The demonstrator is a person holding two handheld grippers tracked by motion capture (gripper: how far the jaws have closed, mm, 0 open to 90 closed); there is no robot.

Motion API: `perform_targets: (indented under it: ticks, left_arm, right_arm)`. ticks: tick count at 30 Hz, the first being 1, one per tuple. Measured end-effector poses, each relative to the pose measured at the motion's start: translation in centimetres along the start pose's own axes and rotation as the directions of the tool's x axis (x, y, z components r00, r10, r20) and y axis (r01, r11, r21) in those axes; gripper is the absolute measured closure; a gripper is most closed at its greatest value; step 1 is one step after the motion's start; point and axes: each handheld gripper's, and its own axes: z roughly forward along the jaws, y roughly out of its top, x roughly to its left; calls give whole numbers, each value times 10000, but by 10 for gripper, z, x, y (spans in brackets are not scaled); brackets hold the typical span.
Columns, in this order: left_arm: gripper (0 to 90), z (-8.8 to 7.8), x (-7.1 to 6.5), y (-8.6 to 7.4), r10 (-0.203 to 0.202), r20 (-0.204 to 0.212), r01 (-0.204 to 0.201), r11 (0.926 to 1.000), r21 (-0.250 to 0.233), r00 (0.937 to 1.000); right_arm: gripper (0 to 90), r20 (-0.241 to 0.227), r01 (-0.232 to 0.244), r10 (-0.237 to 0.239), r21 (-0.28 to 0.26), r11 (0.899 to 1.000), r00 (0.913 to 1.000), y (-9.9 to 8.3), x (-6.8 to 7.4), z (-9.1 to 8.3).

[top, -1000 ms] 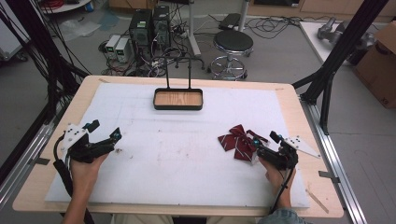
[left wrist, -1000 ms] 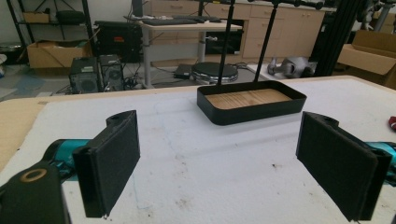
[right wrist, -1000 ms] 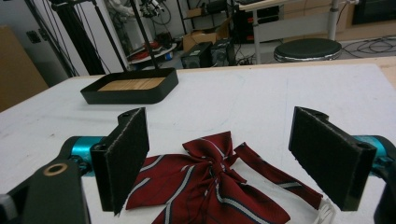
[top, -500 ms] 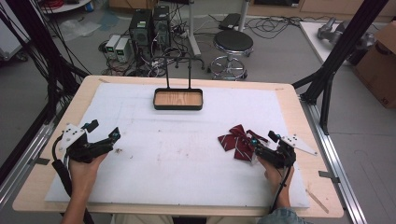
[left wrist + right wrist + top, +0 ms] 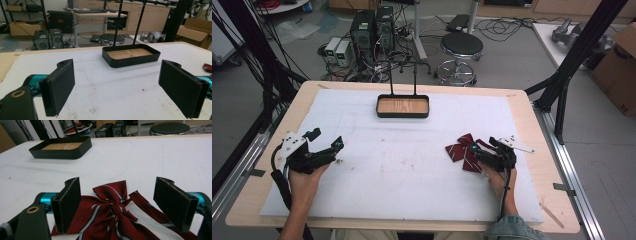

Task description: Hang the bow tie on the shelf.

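In the right gripper view the bow tie (image 5: 112, 212) runs off the bottom edge, so its lower tails are cut away, and one jaw covers part of its left wing. From above, the right gripper (image 5: 475, 150) overlaps the bow's near side. In the left gripper view a red scrap (image 5: 208, 67) at the right edge is too cropped to identify.

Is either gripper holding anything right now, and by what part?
Nothing is held. The right gripper has open jaws either side of the red bow tie; the left gripper is open.
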Motion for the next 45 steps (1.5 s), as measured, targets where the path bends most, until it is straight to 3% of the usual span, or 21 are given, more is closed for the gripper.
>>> perform_targets:
  ticks: [4, 6, 9, 10, 11, 12, 13, 14, 19, 22, 24, 25, 26, 27, 28, 29, 33, 36, 40, 42, 45]
  left_arm:
    - [140, 0, 0, 0, 58, 34, -58, 10000, 14, 10000]
    - [140, 0, 0, 0, 19, 6, -19, 10000, -26, 10000]
    - [140, 0, 1, 0, 10, -12, -10, 10000, 4, 10000]
    - [140, 0, 1, 0, -40, 12, 40, 10000, -20, 10000]
    - [140, 0, 1, 0, -40, 12, 40, 10000, -20, 10000]
    - [140, 0, 2, 0, -3, 2, 3, 10000, -32, 10000]
    - [140, 0, 2, 0, -3, 2, 3, 10000, -32, 10000]
    - [140, -2, 2, 1, -39, -5, 39, 10000, -65, 10000]
    - [140, -3, 3, 0, -68, 30, 68, 10000, -67, 10000]
    - [140, -2, 2, 0, -38, 38, 38, 10000, -42, 10000]
    - [140, -2, 1, 0, -11, 68, 11, 10000, -60, 10000]
    - [141, -2, 1, 0, -11, 68, 11, 10000, -60, 10000]
    - [141, -2, 1, 0, -10, 78, 11, 10000, -74, 10000]
    - [141, -2, 1, 0, -10, 78, 11, 10000, -74, 10000]
    - [141, -2, 1, 0, -37, 60, 38, 10000, -82, 10000]
    - [141, -2, 1, 0, -37, 60, 38, 10000, -82, 10000]
    - [141, -2, 2, -1, -49, 76, 49, 10000, -29, 10000]
    - [141, -2, 1, -1, -60, 91, 60, 10000, -56, 9999]
    - [142, -1, 1, -1, -15, 103, 15, 10000, -9, 9999]
    - [142, 0, 1, -2, -74, 106, 74, 10000, -10, 9999]
    - [142, 0, 1, -2, -50, 142, 50, 10000, -13, 9999]
  right_arm:
    - [235, 110, 263, -262, -87, 9996, 9996, 2, 1, 2]
    - [235, 31, -9, 10, -160, 9999, 10000, 9, 0, 4]
    - [237, 28, 11, -10, -293, 9996, 10000, 16, 1, 5]
    - [241, 59, 260, -261, 37, 9997, 9996, 18, 4, 12]
    - [241, 59, 260, -261, 37, 9997, 9996, 18, 4, 12]
    - [245, 175, 539, -557, 901, 9945, 9983, 13, 6, 22]
    - [245, 175, 539, -557, 901, 9945, 9983, 13, 6, 22]
    - [260, 627, 618, -742, 1803, 9817, 9953, 8, 8, 31]
    - [365, 852, 101, -296, 2210, 9752, 9959, 6, 1, 28]
    - [394, 826, 199, -423, 2545, 9669, 9957, 4, 1, 30]
    - [412, 832, 494, -747, 2730, 9608, 9937, 4, 6, 31]
    - [412, 832, 494, -747, 2730, 9608, 9937, 4, 6, 31]
    - [435, 1064, 850, -1138, 2440, 9660, 9878, 5, 10, 29]
    - [435, 1064, 850, -1138, 2440, 9660, 9878, 5, 10, 29]
    - [463, 940, 853, -1078, 2168, 9725, 9897, 7, 11, 26]
    - [466, 772, 911, -1111, 2273, 9696, 9908, 7, 12, 26]
    - [503, 778, 1167, -1496, 3256, 9383, 9857, 1, 15, 34]
    - [578, 893, 1322, -1724, 3431, 9300, 9810, 2, 16, 38]
    - [715, 755, 1375, -1737, 3462, 9280, 9819, 3, 17, 40]
    - [739, 720, 1536, -1891, 3443, 9262, 9793, 3, 18, 41]
    - [747, 729, 1602, -1919, 3129, 9362, 9787, 4, 19, 42]
